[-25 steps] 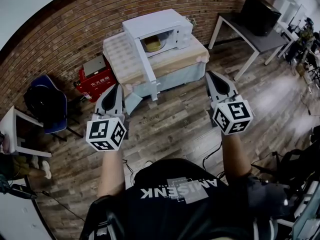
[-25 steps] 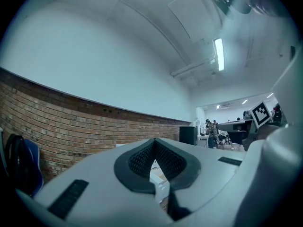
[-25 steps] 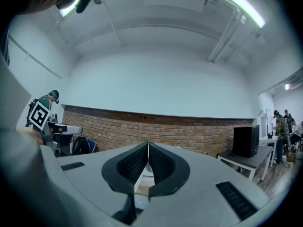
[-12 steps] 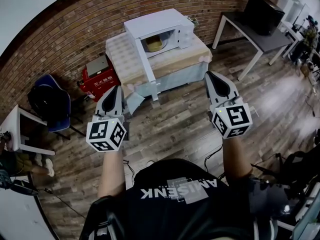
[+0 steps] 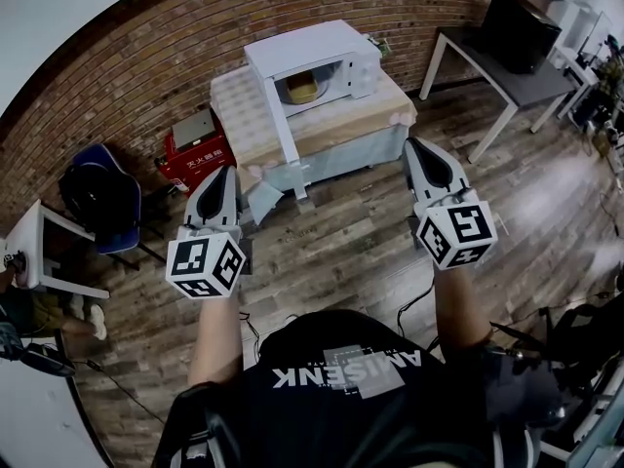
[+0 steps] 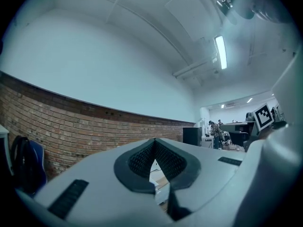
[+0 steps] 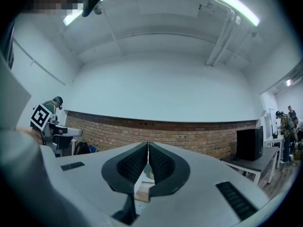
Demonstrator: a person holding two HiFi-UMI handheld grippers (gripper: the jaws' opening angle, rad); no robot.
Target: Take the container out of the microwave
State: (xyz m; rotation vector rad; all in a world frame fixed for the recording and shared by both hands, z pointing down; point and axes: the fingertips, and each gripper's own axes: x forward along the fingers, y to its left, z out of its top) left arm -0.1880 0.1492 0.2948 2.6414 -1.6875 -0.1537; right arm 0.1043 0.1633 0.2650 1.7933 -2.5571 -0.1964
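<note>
The white microwave (image 5: 322, 57) stands on a cloth-covered table (image 5: 341, 125) by the brick wall, with its door (image 5: 278, 115) swung open to the left. A yellowish container (image 5: 300, 88) sits inside the cavity. Both grippers are held level over the wooden floor, well short of the table. My left gripper (image 5: 224, 172) (image 6: 154, 141) points at the table's left corner; its jaws are together and hold nothing. My right gripper (image 5: 417, 145) (image 7: 147, 143) is off the table's right end, shut and holding nothing.
A red box (image 5: 195, 149) lies on the floor left of the table, and a blue chair (image 5: 97, 203) stands further left. A white side table (image 5: 29, 252) is at the far left. At the right is a dark desk (image 5: 487, 76) with a black box (image 5: 522, 27). Cables trail across the floor.
Both grippers have crept a little forward toward the microwave table. Their jaws stay as they were.
</note>
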